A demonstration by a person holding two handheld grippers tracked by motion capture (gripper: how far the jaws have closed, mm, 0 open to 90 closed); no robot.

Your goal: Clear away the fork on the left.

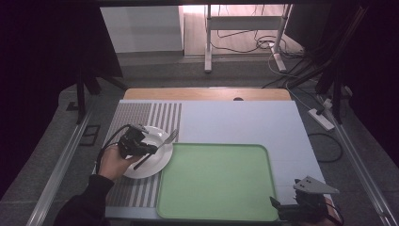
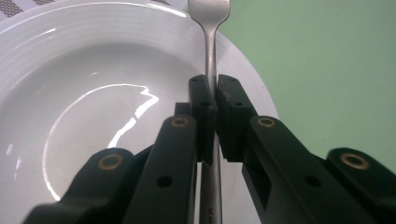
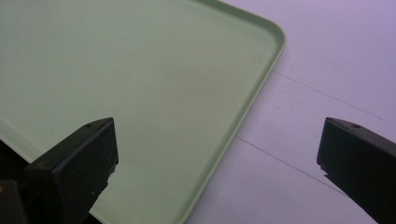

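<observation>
A white plate (image 1: pixel 155 165) sits on the striped mat at the table's left, with its right edge beside the green tray (image 1: pixel 216 183). My left gripper (image 1: pixel 151 149) is over the plate, shut on the handle of a metal fork (image 1: pixel 168 139) whose tines point toward the plate's far right rim. In the left gripper view the fork (image 2: pixel 211 42) runs up between the closed jaws above the plate (image 2: pixel 84 93). My right gripper (image 1: pixel 275 203) is at the tray's near right corner, open, with nothing between its jaws above the tray (image 3: pixel 140 84).
A grey striped placemat (image 1: pixel 141 115) lies under the plate on the pale table cover (image 1: pixel 244 120). A wooden table edge (image 1: pixel 207 93) runs along the back. Cables and a power strip (image 1: pixel 321 117) lie on the floor to the right.
</observation>
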